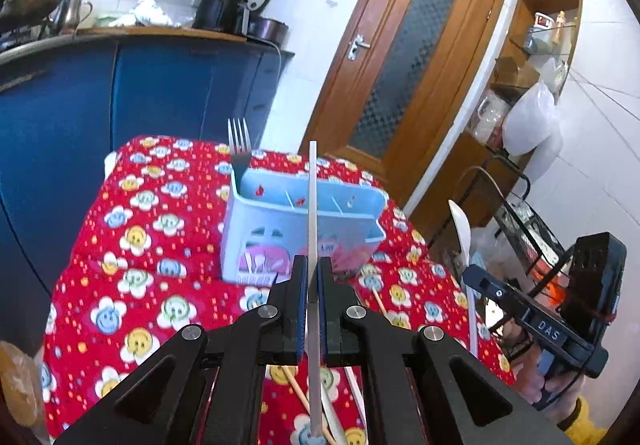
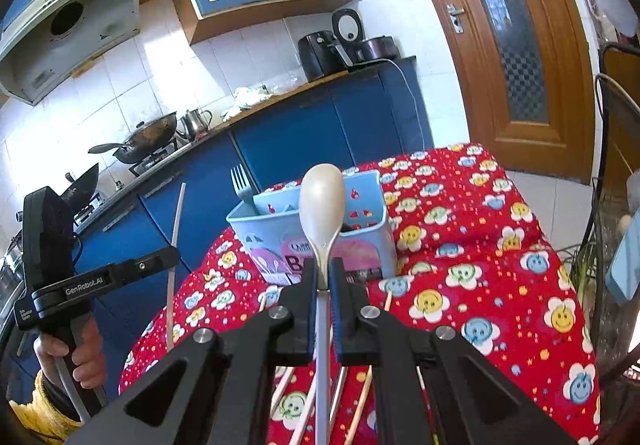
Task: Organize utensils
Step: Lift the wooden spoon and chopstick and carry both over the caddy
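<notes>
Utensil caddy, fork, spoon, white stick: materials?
Light blue utensil caddy: likely moulded plastic, matte, thin walls, printed label. Silver four-tined fork standing in it: metal, shiny grey. White long-handled spoon in the right gripper: glossy highlight, plastic or melamine. Flat white stick in the left gripper: probably plastic, matte; unclear.

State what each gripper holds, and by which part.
Left gripper: a white chopstick, gripped partway along. Right gripper: a white spoon, by its handle below the bowl.

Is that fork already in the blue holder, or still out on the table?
In. The fork stands upright, tines up, in the end compartment of the blue holder; its handle is hidden inside.
</notes>
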`<state>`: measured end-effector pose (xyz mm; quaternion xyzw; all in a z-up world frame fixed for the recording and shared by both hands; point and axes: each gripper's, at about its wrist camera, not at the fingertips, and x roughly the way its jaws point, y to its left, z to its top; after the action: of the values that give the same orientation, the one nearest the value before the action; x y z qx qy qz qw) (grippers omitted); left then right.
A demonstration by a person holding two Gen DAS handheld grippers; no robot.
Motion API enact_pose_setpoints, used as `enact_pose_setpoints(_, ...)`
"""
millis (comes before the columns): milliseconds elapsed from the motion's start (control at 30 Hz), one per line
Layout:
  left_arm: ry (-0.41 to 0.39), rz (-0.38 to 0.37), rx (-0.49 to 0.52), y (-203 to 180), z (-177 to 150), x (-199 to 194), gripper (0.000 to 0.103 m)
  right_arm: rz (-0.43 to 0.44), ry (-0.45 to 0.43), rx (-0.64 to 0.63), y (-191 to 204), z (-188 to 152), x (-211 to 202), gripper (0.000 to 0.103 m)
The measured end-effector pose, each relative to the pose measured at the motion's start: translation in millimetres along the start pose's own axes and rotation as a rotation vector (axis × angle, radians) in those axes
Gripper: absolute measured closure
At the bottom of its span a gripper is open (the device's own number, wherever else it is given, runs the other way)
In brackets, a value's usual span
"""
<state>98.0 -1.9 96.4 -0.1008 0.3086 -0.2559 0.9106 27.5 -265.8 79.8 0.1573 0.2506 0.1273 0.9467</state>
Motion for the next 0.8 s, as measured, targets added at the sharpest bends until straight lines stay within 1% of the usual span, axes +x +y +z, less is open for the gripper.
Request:
enact_pose_setpoints(200, -0.059, 0.032, 0.022, -2, 16, 1, 0.098, 0.003, -0.036, -0.010, 1, 14, 4, 0.095)
enact_pose_setpoints(500, -0.178, 0.093, 0.037, 0, 46, 6, 0.098, 0.003, -0.080, -0.035, 5, 33, 14, 0.095)
enact_pose_setpoints(633, -0.245, 0.131, 0.051, 1, 61, 14, 0.098, 0.009, -0.105, -0.043, 7, 42, 21, 0.095)
enact_pose_setpoints(800, -0.297, 0.159, 0.050, 2, 73, 26, 0.098, 0.012, -0.129, -0.060, 8, 50, 33, 0.095)
